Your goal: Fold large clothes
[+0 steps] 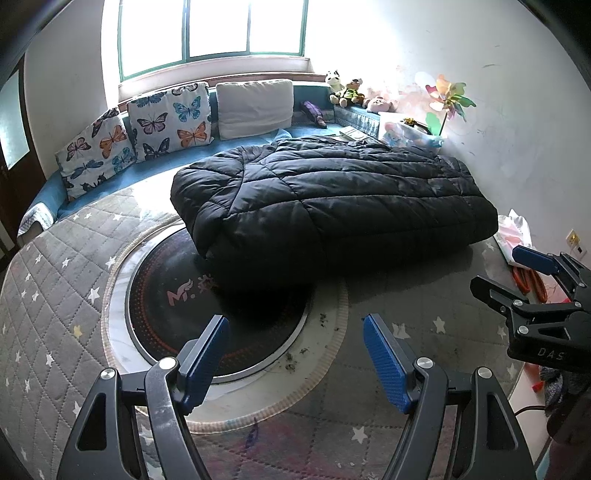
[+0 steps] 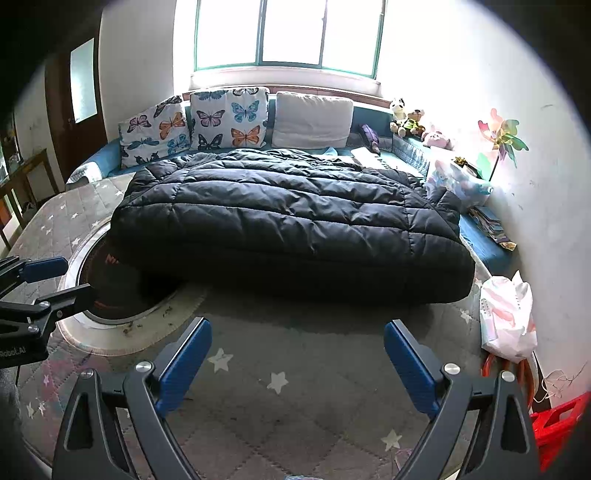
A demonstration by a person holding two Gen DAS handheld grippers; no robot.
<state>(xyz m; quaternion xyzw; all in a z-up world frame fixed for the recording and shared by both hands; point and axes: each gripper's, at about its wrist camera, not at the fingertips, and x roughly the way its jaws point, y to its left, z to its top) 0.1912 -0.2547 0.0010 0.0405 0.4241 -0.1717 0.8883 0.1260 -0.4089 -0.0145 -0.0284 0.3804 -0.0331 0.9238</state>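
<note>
Folded black puffer coat point(image 1: 332, 199) lies beyond both spread, empty grippers point(image 1: 295, 347) point(image 2: 297, 350), seemingly untouched.

Bright window point(image 2: 290, 33) over blue sofa point(image 1: 110, 181) (butterfly cushions point(image 2: 229, 118)), white walls point(image 2: 480, 74)

So the folded black puffer coat point(image 2: 288, 225) is lying on the grey star-quilted table cover point(image 2: 280, 391), its left end hanging over the round dark glass hotplate point(image 1: 192, 306) set in the middle. Both grippers are hovering in front of it, left gripper point(image 1: 295, 354) beside right gripper point(image 2: 297, 363), jaws spread. Behind the coat, butterfly-print cushions point(image 2: 229, 118) are leaning along the blue bench sofa point(image 1: 51, 188). A white plastic bag point(image 2: 508, 321) is sitting right of the coat, by the wall.
</note>
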